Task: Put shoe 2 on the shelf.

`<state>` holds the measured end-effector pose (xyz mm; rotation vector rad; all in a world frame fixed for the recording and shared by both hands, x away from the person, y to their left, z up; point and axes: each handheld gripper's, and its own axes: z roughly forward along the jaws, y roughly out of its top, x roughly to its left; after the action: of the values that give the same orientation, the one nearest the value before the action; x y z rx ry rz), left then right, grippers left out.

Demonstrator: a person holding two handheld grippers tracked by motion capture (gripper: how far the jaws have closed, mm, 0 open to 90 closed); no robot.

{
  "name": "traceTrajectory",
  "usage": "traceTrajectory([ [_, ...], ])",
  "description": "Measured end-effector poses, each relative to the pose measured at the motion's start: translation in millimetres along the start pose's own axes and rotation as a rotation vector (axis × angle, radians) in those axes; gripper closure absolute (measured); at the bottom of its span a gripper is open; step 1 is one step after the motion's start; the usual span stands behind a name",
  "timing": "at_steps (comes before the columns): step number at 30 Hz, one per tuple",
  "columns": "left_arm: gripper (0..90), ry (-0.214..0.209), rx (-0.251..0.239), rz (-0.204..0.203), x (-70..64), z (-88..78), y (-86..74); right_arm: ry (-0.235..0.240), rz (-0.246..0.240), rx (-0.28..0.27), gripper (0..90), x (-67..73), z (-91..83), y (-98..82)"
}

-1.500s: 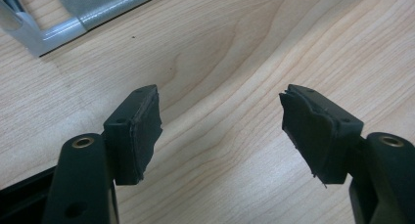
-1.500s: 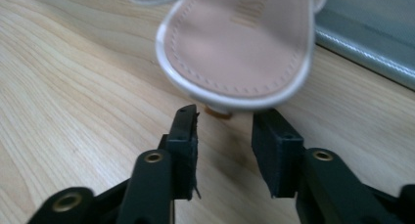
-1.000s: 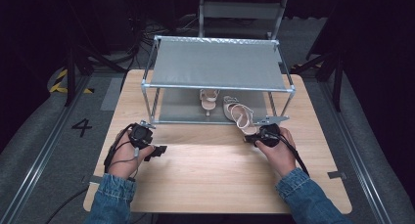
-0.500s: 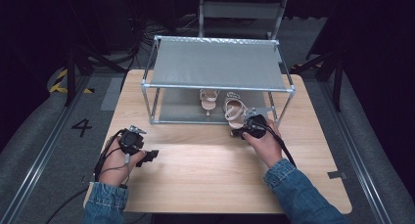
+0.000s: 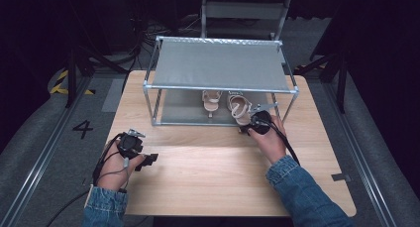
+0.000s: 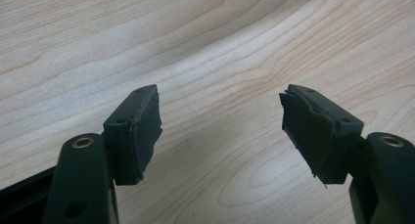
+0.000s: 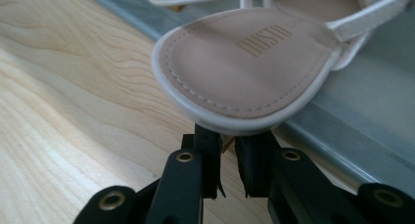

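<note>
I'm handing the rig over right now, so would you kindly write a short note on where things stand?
Right gripper: shut on the heel of the right sandal, just under its heel end, at the rack's front edge.
Left gripper: open, holding nothing, over bare table.
Things: left sandal sits on the rack's lower shelf; the right sandal lies beside it, its heel end overhanging the front edge.
Done: one sandal placed.
Left: probably seat the second sandal fully on the shelf, then release.
</note>
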<state>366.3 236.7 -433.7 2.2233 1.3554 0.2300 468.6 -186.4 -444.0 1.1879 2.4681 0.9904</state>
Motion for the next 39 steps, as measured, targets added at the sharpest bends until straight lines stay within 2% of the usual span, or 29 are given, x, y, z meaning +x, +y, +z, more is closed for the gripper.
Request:
traceTrajectory([
  [5, 31.3, -0.005, 0.002, 0.004, -3.0, 2.1, 3.4, -0.082, 0.022, 0.005, 80.0, -8.7, -4.1, -1.7],
  [7, 31.3, -0.006, 0.007, 0.014, -2.9, 3.2, 4.5, -0.105, 0.012, 0.002, 80.3, -12.8, -2.8, -1.7],
  [8, 31.3, -0.008, 0.007, 0.007, -3.7, 3.8, 4.7, -0.114, 0.007, 0.001, 80.4, -15.4, -1.5, -1.8],
  [11, 31.3, -0.008, 0.010, 0.017, -3.7, 5.6, 6.5, -0.108, 0.035, 0.013, 80.3, -19.6, 2.1, -0.3],
  [13, 31.3, -0.012, 0.011, 0.014, -4.8, 7.6, 7.7, -0.119, 0.005, 0.007, 80.3, -20.3, 5.1, 4.8],
  [15, 31.2, -0.018, 0.017, 0.020, -5.0, 8.3, 9.2, -0.124, 0.013, 0.018, 80.3, -19.4, 8.3, 10.2],
  [18, 31.1, -0.019, 0.013, 0.019, -5.2, 9.1, 10.9, -0.134, -0.002, 0.014, 80.3, -19.5, 13.6, 16.5],
  [28, 31.0, -0.030, 0.015, 0.033, -6.3, 13.6, 15.9, -0.120, -0.012, -0.022, 80.4, -8.0, 33.0, 32.5],
  [31, 31.0, -0.033, 0.013, 0.034, -5.3, 13.5, 17.1, -0.097, -0.002, -0.038, 80.4, -4.0, 38.8, 36.4],
  [39, 31.0, -0.041, 0.010, 0.034, -4.4, 14.6, 19.3, -0.070, -0.007, -0.065, 80.8, 4.8, 53.8, 45.2],
])
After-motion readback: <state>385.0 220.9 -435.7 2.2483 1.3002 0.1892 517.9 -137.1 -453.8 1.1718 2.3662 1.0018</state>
